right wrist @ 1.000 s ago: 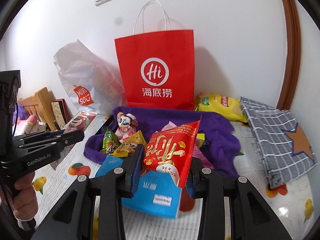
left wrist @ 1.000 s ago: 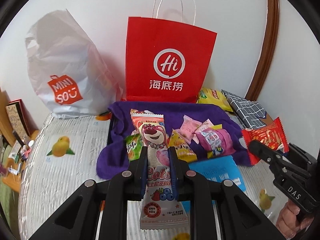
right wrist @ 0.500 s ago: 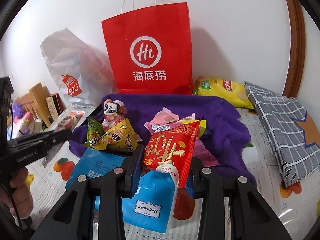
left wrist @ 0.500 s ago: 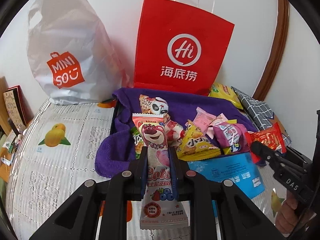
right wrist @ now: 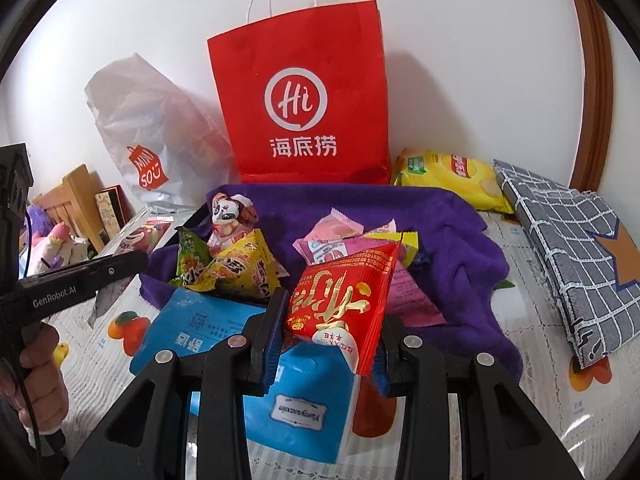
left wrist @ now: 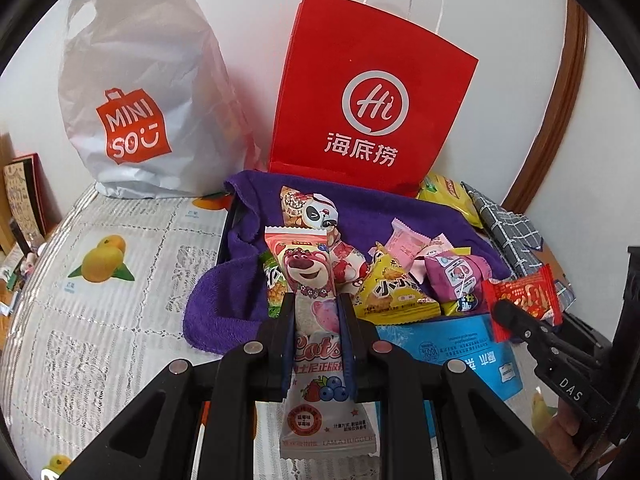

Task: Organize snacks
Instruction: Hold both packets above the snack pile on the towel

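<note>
In left wrist view: your left tongs (left wrist: 316,312) clamped on pink bear snack packet (left wrist: 310,280), packet upright between fingers, above purple towel (left wrist: 360,208) edge. Loose snacks piled on towel; red paper bag (left wrist: 372,96) behind, white plastic bag (left wrist: 140,92) to its left. Your right tongs at right edge, gripping red snack packet (left wrist: 524,294).

In right wrist view: your right tongs (right wrist: 332,320) closed on red snack packet (right wrist: 340,304), held over blue pouch (right wrist: 208,320) on bench (right wrist: 540,360). Yellow chip bag (right wrist: 448,176) near wall.

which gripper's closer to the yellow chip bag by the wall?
Right. Right gripper, holding the red snack packet, sits nearer the yellow chip bag; left gripper sits across the purple towel, farther off.
</note>
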The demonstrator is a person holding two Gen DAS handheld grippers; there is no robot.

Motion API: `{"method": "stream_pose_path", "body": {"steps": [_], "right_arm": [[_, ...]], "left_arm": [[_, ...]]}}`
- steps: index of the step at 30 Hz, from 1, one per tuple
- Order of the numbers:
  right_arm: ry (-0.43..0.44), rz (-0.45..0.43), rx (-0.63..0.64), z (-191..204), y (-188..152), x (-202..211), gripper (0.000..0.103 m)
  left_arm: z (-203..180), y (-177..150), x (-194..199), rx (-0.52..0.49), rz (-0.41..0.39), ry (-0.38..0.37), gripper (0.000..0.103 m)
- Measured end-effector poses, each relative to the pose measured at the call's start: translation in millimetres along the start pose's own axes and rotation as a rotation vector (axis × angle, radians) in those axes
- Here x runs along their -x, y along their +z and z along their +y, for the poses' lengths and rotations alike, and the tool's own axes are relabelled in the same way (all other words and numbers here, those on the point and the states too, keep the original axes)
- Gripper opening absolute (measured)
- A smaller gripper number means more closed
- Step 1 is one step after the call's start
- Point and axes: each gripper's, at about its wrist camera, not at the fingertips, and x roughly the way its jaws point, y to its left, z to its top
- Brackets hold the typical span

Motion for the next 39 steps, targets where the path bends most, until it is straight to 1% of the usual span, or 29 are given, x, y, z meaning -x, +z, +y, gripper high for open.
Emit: {"method": "stream_pose_path", "body": {"steps": [7,16,20,23,29,34,39], "right_arm": [[-0.002,0.017,-0.029,0,9,-4,0.037],[-0.019,-0.016,-0.035,-2,42,5,0.037],[-0.016,-0.020,-0.031,0,56,4,0.037],[-0.004,-0.026,-0.037,1,63,2,0.037],[0.012,-0.025,-0.058,-1,67,-5,0.037],[0.011,-0.012,-0.058,-2,67,-10,0.037],[0.011,-0.021,-0.040,-1,76,-7,0.037]], "left_arm": [[-3,0,3,-0.010,-0.015,0.003,0.019],[5,-1,-2,0.023,0.002,0.004,0.019],[8,1,-3,0.037,0.003,0.009,0.019],[11,0,-7,0.052,0.018,0.007,0.019],[16,-1,-10,0.066,0.024,0.013,0.019],[18,-1,-13,0.074,0.036,0.012,0.019],[18,-1,-14,0.073,0.039,0.005,0.019]]}}
